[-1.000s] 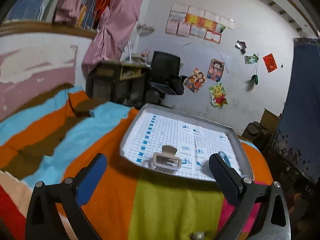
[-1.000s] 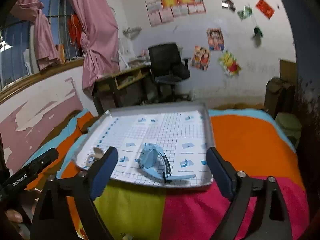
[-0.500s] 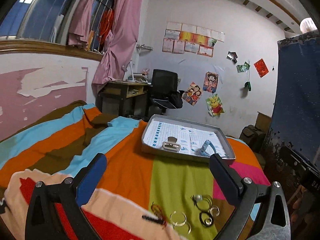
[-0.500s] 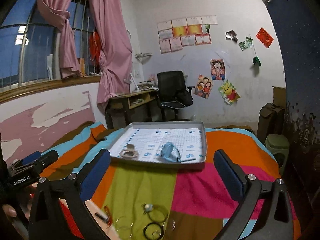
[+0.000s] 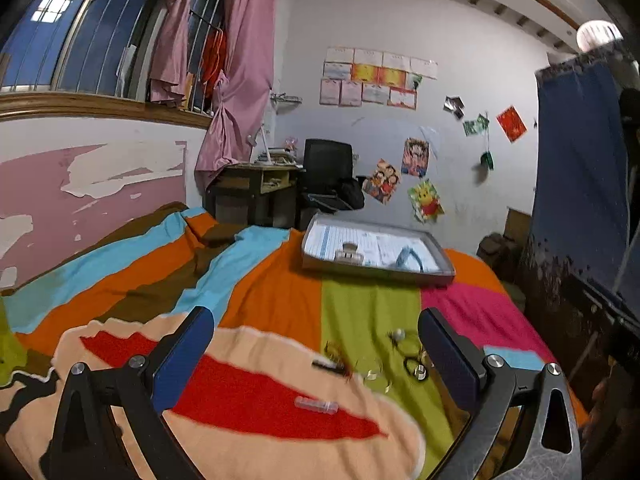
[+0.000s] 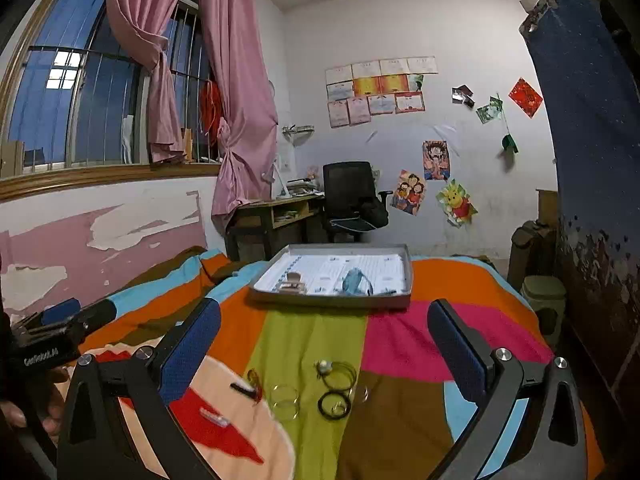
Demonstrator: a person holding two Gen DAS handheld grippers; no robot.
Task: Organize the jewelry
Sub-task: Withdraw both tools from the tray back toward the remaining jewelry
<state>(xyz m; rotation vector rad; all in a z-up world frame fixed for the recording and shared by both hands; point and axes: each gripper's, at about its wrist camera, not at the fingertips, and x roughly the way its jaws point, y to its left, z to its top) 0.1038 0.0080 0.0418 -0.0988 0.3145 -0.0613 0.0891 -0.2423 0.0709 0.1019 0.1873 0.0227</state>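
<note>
On the striped bedspread (image 6: pixel 312 332), a grey tray (image 6: pixel 332 300) already holds a hair claw (image 6: pixel 291 282) and blue watch (image 6: pixel 354 280). Both the left gripper (image 5: pixel 316 344) and right gripper (image 6: pixel 324 332) are spread and empty. Thin bangles (image 6: pixel 285 399) and black rings (image 6: pixel 335 400) lie tangled; a pinch could snag several together.

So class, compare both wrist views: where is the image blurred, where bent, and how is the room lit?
Left wrist view: the small jewelry on the blanket is motion-smeared. Right wrist view: sharper rings. Both: fisheye curves the walls, corners go dark, light is dim and bluish.
</note>
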